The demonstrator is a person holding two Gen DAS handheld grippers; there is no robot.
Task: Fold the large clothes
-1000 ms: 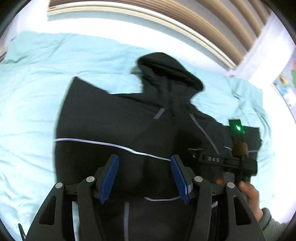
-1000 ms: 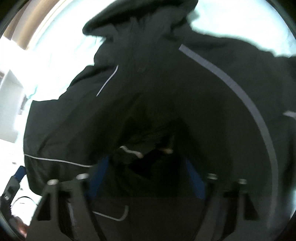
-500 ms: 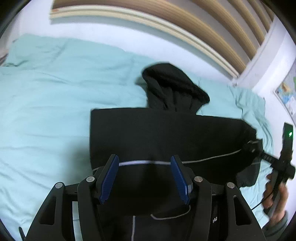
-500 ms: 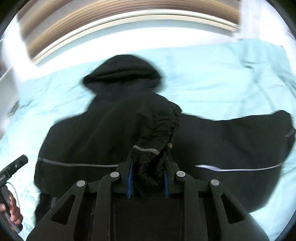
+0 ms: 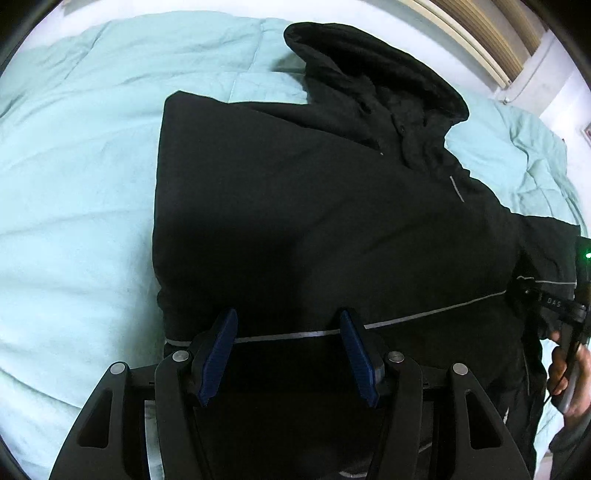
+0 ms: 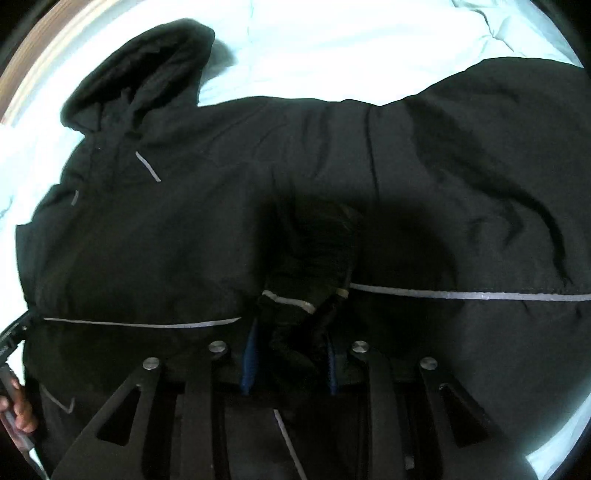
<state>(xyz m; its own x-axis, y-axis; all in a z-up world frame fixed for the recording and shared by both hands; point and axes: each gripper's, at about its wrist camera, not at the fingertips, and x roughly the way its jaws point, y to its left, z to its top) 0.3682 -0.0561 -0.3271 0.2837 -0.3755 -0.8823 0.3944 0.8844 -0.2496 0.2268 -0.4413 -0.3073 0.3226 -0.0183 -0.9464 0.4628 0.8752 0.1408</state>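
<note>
A black hooded jacket (image 5: pixel 295 203) with thin reflective stripes lies spread on the bed, its hood (image 5: pixel 369 74) toward the headboard. My left gripper (image 5: pixel 288 347) hovers open over the jacket's lower body, nothing between its blue pads. In the right wrist view the jacket (image 6: pixel 184 229) fills the frame. My right gripper (image 6: pixel 290 354) pinches the bunched sleeve cuff (image 6: pixel 303 306), its jaws starting to open with the pads still on the cloth. The right gripper (image 5: pixel 554 306) also shows at the jacket's right edge in the left wrist view.
A pale teal quilt (image 5: pixel 74 184) covers the bed around the jacket. A slatted wooden headboard (image 5: pixel 480 33) stands at the far side. A hand (image 5: pixel 569 369) holds the right gripper's handle; another hand (image 6: pixel 18 402) shows at the lower left.
The right gripper closed on the sleeve cuff and carried it sideways across the jacket. The left gripper sank closer to the jacket, still open.
</note>
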